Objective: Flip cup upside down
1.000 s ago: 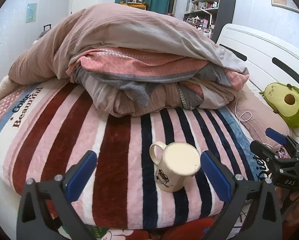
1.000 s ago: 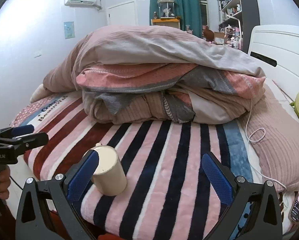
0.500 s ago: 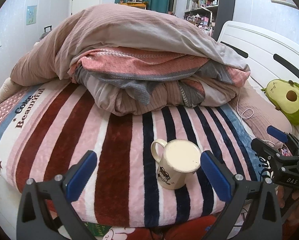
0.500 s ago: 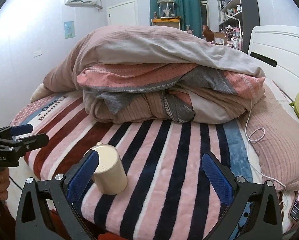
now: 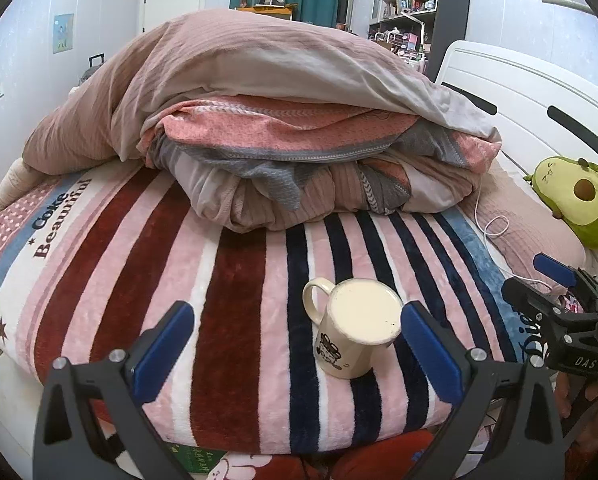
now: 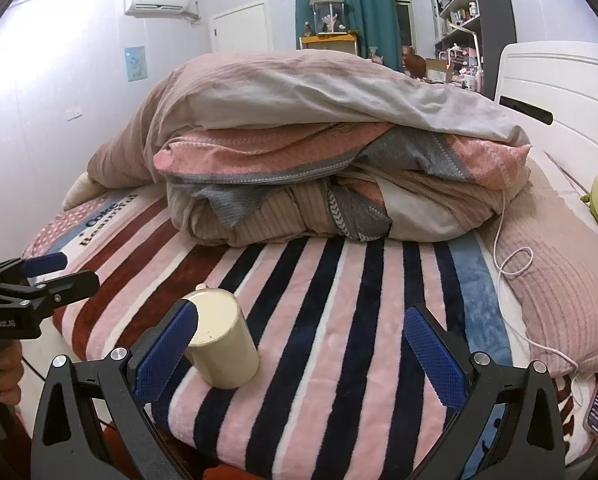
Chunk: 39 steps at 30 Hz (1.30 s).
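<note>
Left wrist view: we find the cup upright on the striped blanket, close to the near edge of the bed, mouth up and handle pointing away to the left. We judge the flip not started; grasp, lift, turn and set-down all remain. Our left tool is spread wide and holds nothing. The cup sits between its pads, close against the right one; contact cannot be confirmed. The right tool hovers off the bed's right side, also released.

Right wrist view: the cup stands just behind the left pad of our right tool, which is level, released and empty. The left tool shows at the left edge, held low and roughly level near the bed's near-left corner.
</note>
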Motion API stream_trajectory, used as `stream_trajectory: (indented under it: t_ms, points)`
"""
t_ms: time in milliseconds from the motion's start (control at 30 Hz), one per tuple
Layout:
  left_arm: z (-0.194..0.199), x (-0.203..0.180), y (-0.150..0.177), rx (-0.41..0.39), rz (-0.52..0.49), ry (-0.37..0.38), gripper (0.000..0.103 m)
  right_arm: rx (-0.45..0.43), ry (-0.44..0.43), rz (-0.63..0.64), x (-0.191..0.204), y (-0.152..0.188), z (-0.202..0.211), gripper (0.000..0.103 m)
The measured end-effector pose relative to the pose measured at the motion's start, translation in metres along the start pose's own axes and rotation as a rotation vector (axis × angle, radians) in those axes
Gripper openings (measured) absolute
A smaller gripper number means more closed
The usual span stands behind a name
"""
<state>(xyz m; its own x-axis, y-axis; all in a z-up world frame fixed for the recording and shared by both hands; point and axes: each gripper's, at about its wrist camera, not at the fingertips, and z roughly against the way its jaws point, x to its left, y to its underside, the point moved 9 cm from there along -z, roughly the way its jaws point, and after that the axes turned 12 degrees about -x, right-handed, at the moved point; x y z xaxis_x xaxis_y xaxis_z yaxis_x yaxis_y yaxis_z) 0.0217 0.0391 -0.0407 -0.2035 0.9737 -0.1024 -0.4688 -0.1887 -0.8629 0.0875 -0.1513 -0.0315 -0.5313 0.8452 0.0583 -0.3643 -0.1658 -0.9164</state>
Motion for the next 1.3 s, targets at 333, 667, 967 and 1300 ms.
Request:
stream_trajectory:
  t_ms: [333,667,967,1300]
  points:
    - [-0.0009,-0.0003,-0.0007,0.000,-0.002,-0.001,0.103,-0.005,0.006,-0.004,0.0000,-0.0017,0.0010,0.103]
    - [0.0010,-0.0013,-0.0009,-0.003,-0.004,0.000,0.103,-0.004,0.003,-0.006,0.0005,-0.0019,0.0012,0.103]
    - [0.0018,-0.0032,-0.0014,-0.003,-0.004,0.003,0.103,-0.003,0.005,-0.011,0.0028,-0.0026,0.0017,0.103]
    - [0.0027,-0.0030,-0.0032,-0.002,-0.002,-0.001,0.103,-0.003,0.006,-0.012,0.0036,-0.0023,0.0021,0.103]
